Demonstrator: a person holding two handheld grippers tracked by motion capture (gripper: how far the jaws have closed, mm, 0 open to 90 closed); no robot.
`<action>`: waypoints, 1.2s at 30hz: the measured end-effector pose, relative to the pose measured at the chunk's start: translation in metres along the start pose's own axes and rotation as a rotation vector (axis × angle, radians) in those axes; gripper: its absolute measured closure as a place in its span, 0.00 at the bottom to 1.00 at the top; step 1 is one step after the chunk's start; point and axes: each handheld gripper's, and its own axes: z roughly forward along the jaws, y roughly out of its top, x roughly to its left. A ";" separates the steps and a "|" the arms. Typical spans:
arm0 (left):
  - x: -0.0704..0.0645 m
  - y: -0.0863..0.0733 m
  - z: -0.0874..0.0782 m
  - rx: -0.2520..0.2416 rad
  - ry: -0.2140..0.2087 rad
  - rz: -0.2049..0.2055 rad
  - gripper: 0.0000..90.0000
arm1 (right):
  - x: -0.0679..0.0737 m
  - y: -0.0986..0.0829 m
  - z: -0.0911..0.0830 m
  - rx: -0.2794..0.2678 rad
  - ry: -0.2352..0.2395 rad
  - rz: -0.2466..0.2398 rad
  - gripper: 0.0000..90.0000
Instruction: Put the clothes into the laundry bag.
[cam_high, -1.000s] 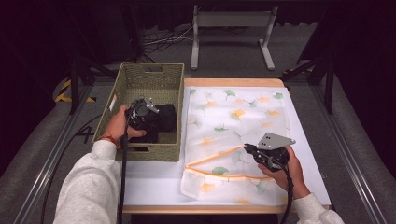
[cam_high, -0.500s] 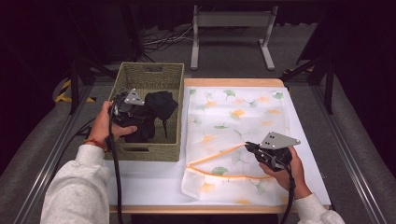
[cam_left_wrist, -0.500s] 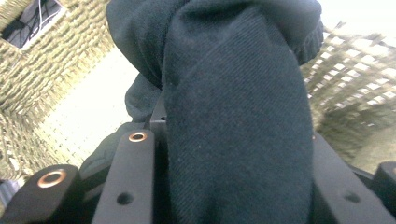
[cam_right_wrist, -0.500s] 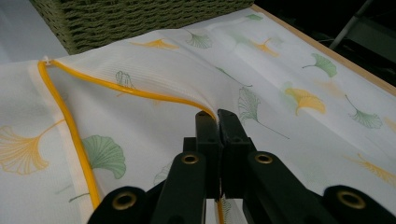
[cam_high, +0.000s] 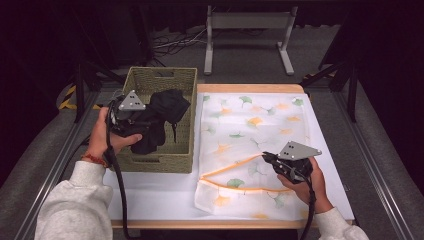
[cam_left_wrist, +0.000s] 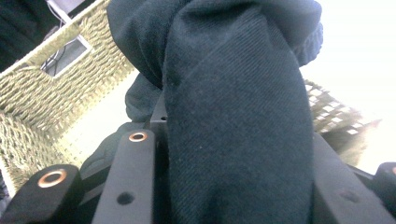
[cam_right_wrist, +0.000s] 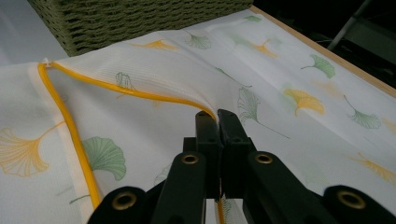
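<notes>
A dark garment hangs partly lifted out of the woven basket on the table's left. My left gripper is shut on it; in the left gripper view the dark cloth sits between the jaws. A white mesh laundry bag printed with ginkgo leaves lies flat on the right, its orange-trimmed mouth facing the basket. My right gripper is shut on the upper edge of that mouth, holding it raised off the lower layer.
The basket's near wall stands just beyond the bag's mouth. A white sheet covers the table, whose wooden edge shows at the back. A metal stand is on the floor behind.
My left gripper has risen and moved left over the basket, pulling the dark garment up with it. The right gripper has stayed put on the bag's edge.
</notes>
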 end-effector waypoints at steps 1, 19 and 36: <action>-0.004 0.001 -0.003 -0.003 -0.001 0.010 0.69 | 0.000 0.000 0.000 0.001 0.000 0.003 0.98; -0.096 0.007 -0.018 -0.187 -0.170 0.119 0.69 | -0.001 0.000 0.002 -0.003 0.014 0.009 0.98; -0.151 0.010 0.000 -0.201 -0.351 0.191 0.69 | 0.001 -0.001 0.004 0.009 0.016 0.001 0.98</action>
